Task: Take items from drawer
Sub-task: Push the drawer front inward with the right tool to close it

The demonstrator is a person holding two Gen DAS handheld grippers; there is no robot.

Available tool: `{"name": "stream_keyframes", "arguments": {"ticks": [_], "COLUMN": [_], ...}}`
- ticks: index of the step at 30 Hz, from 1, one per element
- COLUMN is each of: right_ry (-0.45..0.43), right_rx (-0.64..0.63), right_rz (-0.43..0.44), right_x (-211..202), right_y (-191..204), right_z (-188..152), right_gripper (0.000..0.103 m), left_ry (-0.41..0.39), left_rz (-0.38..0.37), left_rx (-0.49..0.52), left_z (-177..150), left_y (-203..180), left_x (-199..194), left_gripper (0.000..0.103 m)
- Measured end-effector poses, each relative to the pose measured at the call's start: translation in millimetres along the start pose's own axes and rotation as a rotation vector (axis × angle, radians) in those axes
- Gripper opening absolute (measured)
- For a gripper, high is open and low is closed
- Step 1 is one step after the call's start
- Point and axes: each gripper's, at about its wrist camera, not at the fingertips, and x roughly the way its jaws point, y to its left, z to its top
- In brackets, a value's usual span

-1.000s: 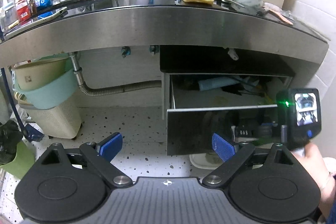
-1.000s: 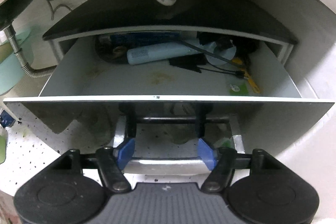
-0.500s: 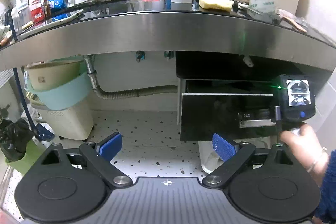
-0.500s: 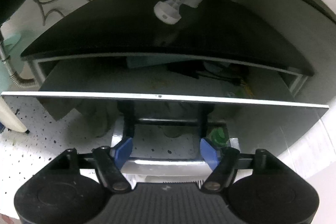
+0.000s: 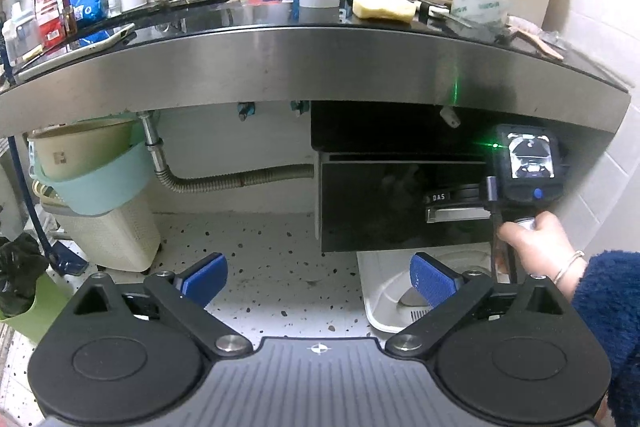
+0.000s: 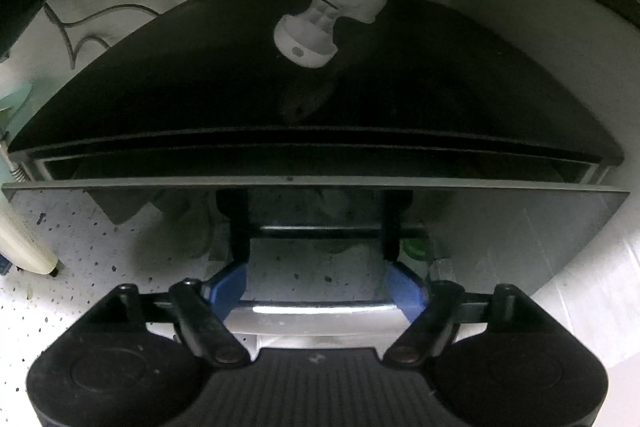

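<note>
The black glossy drawer (image 5: 400, 207) under the steel counter is almost fully pushed in; only a thin gap shows along its top edge (image 6: 316, 163), and its contents are hidden. My right gripper (image 6: 320, 285) is open, its blue fingertips (image 6: 228, 287) straddling the metal handle (image 6: 316, 307) against the drawer front. In the left wrist view that gripper's body (image 5: 524, 171) is held by a hand at the handle (image 5: 456, 214). My left gripper (image 5: 320, 277) is open and empty, back from the drawer, above the speckled floor.
A steel counter edge (image 5: 320, 67) overhangs the drawer, crowded with bottles and a sponge (image 5: 382, 7). A white knob fitting (image 6: 320, 31) hangs above the drawer. Stacked basins (image 5: 92, 167) and a hose (image 5: 240, 179) are at left. A white tray (image 5: 384, 291) lies on the floor below the drawer.
The drawer has gone from wide open, with a tube and cables visible inside, to nearly closed. The right gripper moved inward with the drawer front. The left gripper pulled back slightly.
</note>
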Motion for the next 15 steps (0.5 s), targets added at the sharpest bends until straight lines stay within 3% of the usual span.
{"name": "stream_keyframes", "arguments": {"ticks": [10, 15], "right_ry": [-0.035, -0.047], "right_rx": [-0.007, 0.017], "right_rz": [0.001, 0.063], "right_x": [4.5, -9.7], "right_y": [4.9, 0.2], "right_z": [10.9, 3.7], "right_gripper": [0.076, 0.077], "left_ry": [0.003, 0.011], "left_rz": [0.029, 0.02], "left_rx": [0.024, 0.018], "left_z": [2.7, 1.5], "left_y": [-0.2, 1.6], "left_x": [5.8, 10.0], "left_gripper": [0.099, 0.099]}}
